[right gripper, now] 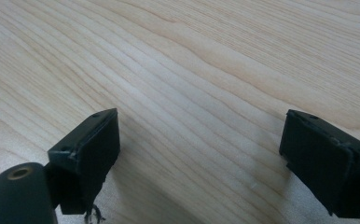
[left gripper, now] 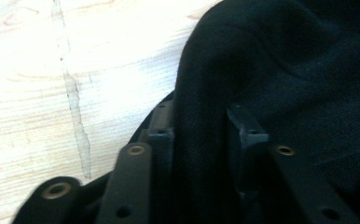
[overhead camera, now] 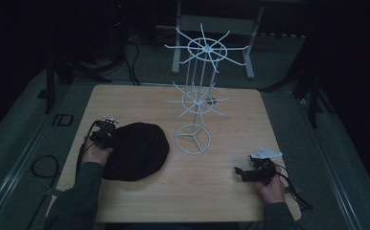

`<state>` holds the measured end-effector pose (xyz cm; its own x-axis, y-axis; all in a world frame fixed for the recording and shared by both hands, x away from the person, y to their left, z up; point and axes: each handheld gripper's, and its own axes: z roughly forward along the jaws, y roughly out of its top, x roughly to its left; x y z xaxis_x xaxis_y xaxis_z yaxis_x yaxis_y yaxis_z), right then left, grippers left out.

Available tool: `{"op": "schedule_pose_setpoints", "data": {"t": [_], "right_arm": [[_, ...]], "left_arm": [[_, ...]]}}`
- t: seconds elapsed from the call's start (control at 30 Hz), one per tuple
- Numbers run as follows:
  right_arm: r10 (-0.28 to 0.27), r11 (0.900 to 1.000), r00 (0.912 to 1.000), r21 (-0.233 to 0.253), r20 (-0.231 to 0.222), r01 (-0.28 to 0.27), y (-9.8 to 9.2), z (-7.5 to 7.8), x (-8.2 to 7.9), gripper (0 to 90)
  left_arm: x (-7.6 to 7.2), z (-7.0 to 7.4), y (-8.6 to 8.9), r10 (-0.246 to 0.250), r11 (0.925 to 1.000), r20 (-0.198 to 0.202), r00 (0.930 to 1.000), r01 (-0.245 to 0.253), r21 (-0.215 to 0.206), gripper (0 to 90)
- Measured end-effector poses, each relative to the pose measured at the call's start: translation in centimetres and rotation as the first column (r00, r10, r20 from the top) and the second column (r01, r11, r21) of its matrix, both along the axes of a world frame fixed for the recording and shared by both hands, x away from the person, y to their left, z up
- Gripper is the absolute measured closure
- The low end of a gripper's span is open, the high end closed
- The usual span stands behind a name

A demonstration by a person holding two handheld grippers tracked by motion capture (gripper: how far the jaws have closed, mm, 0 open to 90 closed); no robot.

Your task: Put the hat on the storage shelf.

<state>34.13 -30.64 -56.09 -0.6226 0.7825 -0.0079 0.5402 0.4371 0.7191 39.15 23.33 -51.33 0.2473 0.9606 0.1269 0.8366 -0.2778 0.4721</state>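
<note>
A black fabric cap (overhead camera: 137, 151) lies crumpled on the left half of the wooden table (overhead camera: 212, 196). My left gripper (overhead camera: 112, 139) is at the cap's left edge. In the left gripper view its two jaws stand on either side of a raised fold of the cap (left gripper: 299, 60), and the left gripper (left gripper: 201, 126) is shut on that fold. My right gripper (overhead camera: 239, 171) rests low near the table's front right. It points left. In the right gripper view the right gripper (right gripper: 201, 144) is wide open over bare wood, with nothing between its fingers.
A white wire display rack (overhead camera: 200, 96) with two tiers of radiating hooks stands on a ring base (overhead camera: 193, 139) at the table's middle, just right of the cap. Dark floor, cables and a metal frame lie beyond the far edge.
</note>
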Motion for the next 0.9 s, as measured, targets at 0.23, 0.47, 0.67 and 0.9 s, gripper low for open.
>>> {"op": "schedule_pose_setpoints", "data": {"t": [0.23,0.47,0.67,0.9], "right_arm": [[0.0,1.0,1.0,0.0,0.0,0.0,0.0,0.0,0.0,12.0],[-0.001,1.0,1.0,0.0,-0.001,0.001,0.0,0.0,0.0,12.0],[-0.001,1.0,1.0,0.0,0.0,0.001,0.0,0.0,0.0,12.0],[-0.007,1.0,1.0,0.001,0.0,0.007,0.0,0.0,0.0,13.3]], "left_arm": [[0.0,0.3,0.4,-0.009,0.9995,-0.007,0.9999,0.009,-0.029,72.2],[0.0,0.8,1.6,-0.004,0.9889,-0.022,0.9997,0.001,-0.148,79.1],[-0.2,1.0,2.6,0.013,0.9724,-0.01,0.9999,-0.015,-0.233,81.2],[-0.6,2.0,2.9,0.017,0.9605,0.022,0.9996,-0.01,-0.278,81.3]]}}
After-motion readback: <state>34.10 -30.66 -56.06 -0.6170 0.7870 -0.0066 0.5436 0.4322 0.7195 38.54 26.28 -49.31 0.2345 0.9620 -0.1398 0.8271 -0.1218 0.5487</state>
